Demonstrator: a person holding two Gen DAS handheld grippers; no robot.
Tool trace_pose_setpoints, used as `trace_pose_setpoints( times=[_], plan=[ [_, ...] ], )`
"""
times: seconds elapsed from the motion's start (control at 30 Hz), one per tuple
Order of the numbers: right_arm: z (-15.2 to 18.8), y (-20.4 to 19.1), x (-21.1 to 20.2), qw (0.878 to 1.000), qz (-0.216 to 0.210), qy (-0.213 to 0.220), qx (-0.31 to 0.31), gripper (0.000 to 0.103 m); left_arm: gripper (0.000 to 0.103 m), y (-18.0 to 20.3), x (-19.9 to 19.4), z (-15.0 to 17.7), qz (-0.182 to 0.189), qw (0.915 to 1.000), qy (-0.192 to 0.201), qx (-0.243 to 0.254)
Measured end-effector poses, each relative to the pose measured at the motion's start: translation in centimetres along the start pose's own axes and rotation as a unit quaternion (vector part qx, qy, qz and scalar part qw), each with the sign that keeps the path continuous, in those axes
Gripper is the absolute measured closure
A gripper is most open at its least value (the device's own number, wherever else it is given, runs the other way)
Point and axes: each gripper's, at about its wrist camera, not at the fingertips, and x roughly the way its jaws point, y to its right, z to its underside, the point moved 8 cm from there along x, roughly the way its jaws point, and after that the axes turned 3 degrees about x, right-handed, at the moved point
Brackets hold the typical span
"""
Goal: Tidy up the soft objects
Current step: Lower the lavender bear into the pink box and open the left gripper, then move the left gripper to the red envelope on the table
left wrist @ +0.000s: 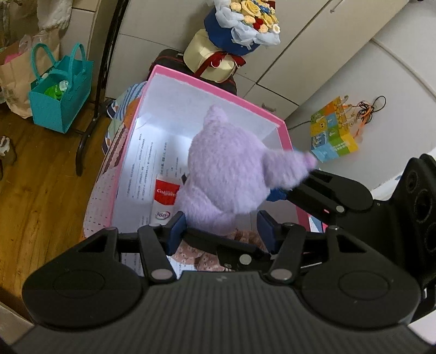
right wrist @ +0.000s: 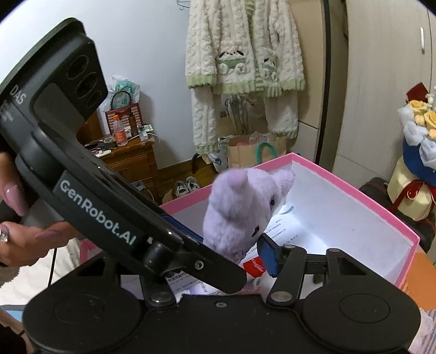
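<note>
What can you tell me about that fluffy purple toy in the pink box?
The purple plush toy is a soft animal with long pale-lilac fur, pointed ears with pinkish inner patches and small dark stitched eyes. It stands upright inside the pink box, above printed paper and a toothpaste box. The left gripper has its blue-padded fingers on either side of the toy's lower body, and the right gripper's fingers flank its head. Whether the pads actually press the fur cannot be told.

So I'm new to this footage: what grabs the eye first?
A fluffy purple plush toy sits upright in the pink box, between the left tongs, with the right tongs at its ear. Behind the box stands a flower bouquet.
</note>
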Motion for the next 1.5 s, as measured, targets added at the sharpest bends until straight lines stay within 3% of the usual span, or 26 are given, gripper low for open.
trace_pose_setpoints(
  times=[0.17, 0.43, 0.7, 0.97, 1.17, 1.37, 1.5],
  plan=[
    [0.3, 0.0, -0.5, 1.0, 0.022, 0.004, 0.0, 0.038, 0.033, 0.8, -1.4, 0.3, -0.014, 0.9988, 0.03, 0.037],
    [1.4, -1.3, -4.2, 0.998, 0.057, 0.027, -0.003, 0.036, 0.033, 2.8, -6.3, 2.1, -0.049, 0.9846, 0.087, 0.144],
    [2.0, -3.5, -8.9, 0.995, 0.098, 0.019, 0.011, 0.034, 0.033, 5.6, -10.8, 4.6, -0.046, 0.9734, 0.102, 0.2],
    [3.0, -6.3, -13.7, 0.993, 0.109, 0.031, 0.017, 0.03, 0.027, 8.7, -13.8, 7.9, -0.047, 0.9602, 0.106, 0.254],
    [4.5, -7.8, -16.6, 0.991, 0.125, 0.035, 0.019, 0.03, 0.026, 10.1, -15.2, 9.8, -0.04, 0.9552, 0.105, 0.274],
    [6.9, -8.5, -18.7, 0.99, 0.135, 0.033, 0.032, 0.029, 0.024, 11.6, -15.1, 12.4, -0.008, 0.9561, 0.069, 0.285],
    [8.9, -8.7, -20.1, 0.988, 0.147, 0.035, 0.036, 0.029, 0.024, 12.8, -14.3, 14.2, 0.003, 0.952, 0.045, 0.303]
  ],
)
